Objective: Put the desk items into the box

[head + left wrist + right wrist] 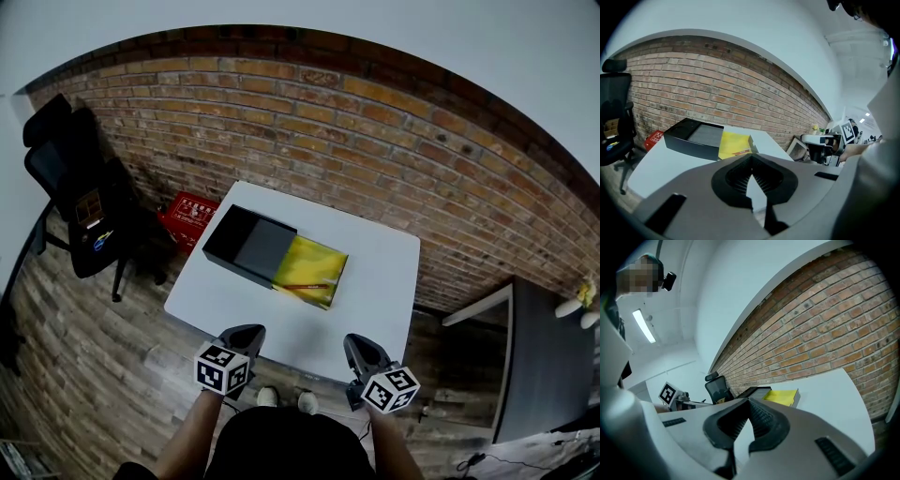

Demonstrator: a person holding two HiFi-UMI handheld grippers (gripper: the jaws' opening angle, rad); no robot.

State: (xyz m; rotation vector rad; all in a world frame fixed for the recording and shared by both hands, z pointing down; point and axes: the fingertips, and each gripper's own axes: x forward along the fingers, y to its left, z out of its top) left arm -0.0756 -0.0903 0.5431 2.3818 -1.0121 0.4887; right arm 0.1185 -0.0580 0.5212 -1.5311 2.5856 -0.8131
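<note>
Across the top of the head view a brick wall (375, 141) curves behind the white counter (375, 272), with a black office chair (75, 206) at upper left. At frame centre a black box (246, 246) lies on the counter, a yellow pad (314, 267) touching its right end; whether the pad sits inside is unclear. Both forearms reach up from the bottom edge, holding left tool (246, 334) and right tool (358, 345) side by side at the counter's near edge, well apart from the box. Each gripper view shows its jaws closed on nothing. A red pen (305, 286) lies on the pad, visible from the head and left gripper views only
</note>
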